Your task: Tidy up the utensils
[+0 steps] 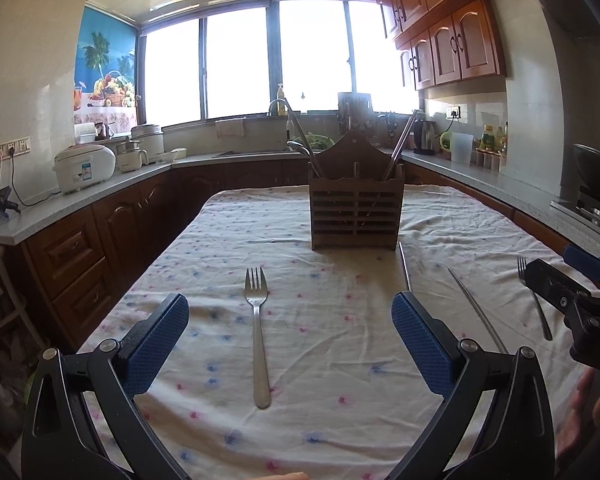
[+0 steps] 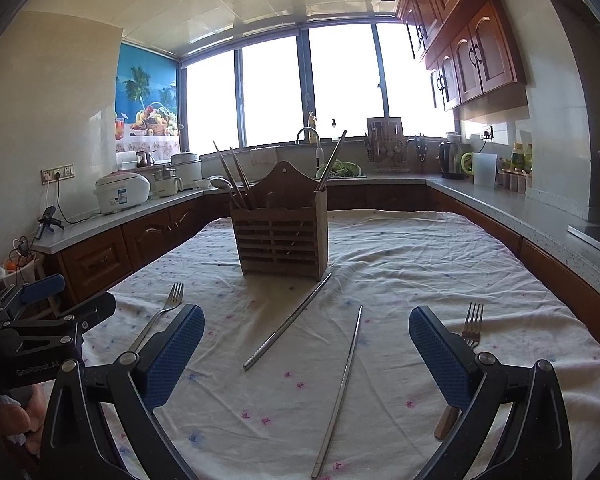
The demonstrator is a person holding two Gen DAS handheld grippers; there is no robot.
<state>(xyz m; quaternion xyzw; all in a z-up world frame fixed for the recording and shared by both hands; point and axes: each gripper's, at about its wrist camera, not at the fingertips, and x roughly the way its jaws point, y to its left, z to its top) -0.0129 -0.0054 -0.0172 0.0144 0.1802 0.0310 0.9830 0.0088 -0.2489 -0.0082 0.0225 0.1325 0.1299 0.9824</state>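
Over the cloth, with left gripper [image 1: 289, 338] spread wide and empty astride the fork [image 1: 257, 332], lower squarely, pinch mid-handle; right gripper [image 2: 306, 350] likewise agape.

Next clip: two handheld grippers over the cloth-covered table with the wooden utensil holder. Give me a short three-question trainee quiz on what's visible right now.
1. True or false: the left gripper is shut on the all-metal fork.
2. How many metal chopsticks lie loose on the tablecloth?
3. Multiple choice: the wooden-handled fork lies (a) inside the wooden holder, (b) on the cloth by the right gripper, (c) on the counter.

Key
1. False: its jaws are open, with the fork lying between them on the cloth.
2. Two: chopstick one, chopstick two.
3. b
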